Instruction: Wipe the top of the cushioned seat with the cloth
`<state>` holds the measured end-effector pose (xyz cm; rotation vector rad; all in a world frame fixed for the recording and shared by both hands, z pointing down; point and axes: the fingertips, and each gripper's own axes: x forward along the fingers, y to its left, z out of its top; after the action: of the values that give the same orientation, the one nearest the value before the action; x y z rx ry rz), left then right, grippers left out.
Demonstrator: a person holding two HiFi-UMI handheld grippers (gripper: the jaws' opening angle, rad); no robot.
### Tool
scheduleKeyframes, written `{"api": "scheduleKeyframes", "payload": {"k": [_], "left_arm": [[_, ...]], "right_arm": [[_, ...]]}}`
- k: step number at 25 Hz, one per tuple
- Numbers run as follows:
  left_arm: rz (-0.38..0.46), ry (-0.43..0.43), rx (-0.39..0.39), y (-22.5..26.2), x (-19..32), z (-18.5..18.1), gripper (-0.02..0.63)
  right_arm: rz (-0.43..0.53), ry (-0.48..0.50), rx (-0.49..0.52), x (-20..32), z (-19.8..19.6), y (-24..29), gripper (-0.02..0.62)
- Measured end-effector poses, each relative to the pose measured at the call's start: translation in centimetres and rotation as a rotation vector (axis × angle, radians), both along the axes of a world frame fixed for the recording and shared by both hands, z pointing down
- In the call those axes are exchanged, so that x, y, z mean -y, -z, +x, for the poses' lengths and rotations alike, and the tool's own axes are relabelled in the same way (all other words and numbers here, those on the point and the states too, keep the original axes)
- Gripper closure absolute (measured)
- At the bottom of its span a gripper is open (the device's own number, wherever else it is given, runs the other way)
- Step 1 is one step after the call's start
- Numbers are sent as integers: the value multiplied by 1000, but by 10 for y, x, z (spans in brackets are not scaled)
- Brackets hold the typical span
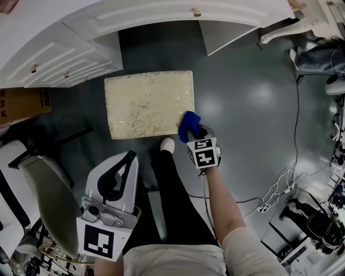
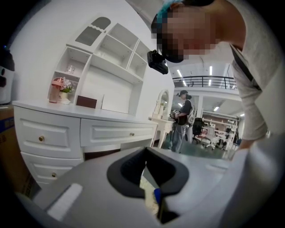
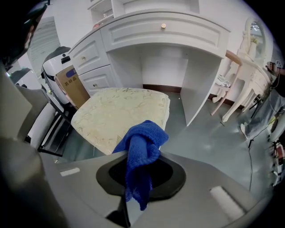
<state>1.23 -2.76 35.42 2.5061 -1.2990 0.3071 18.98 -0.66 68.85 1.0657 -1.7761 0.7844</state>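
The cushioned seat is a cream rectangle with a pale gold leaf pattern, standing on the dark floor in front of the white dresser; the right gripper view shows it too. My right gripper hangs at the seat's near right corner, pointing steeply down and shut on a bunched blue cloth. In its own view the cloth stands up out of the gripper, over the seat's near edge. My left gripper is low at the left, short of the seat, jaws together and empty.
A white dresser with drawers curves round the far side. A cardboard box sits at the left, a grey padded chair at lower left. The person's dark leg and white shoe touch the seat's near edge. Cables lie at the right.
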Motion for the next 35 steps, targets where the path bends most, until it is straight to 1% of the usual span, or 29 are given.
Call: {"api": "scheduleKeyframes", "payload": {"k": [8, 14, 18, 24, 30, 35], "left_arm": [[-4, 7, 7, -2, -18, -29, 607], [-4, 23, 11, -2, -31, -50, 606], [-4, 35, 16, -1, -40, -64, 607], [2, 59, 17, 3, -53, -84, 607], [4, 81, 23, 5, -63, -106, 607], [3, 92, 23, 4, -73, -120, 607]], "right_arm": [[33, -42, -53, -3, -4, 1, 532], [53, -13, -69, -8, -24, 4, 532], [59, 38, -68, -12, -48, 5, 532], [73, 124, -40, -18, -98, 4, 532], [66, 163, -22, -24, -139, 4, 531], [69, 190, -29, -27, -161, 4, 531]]}}
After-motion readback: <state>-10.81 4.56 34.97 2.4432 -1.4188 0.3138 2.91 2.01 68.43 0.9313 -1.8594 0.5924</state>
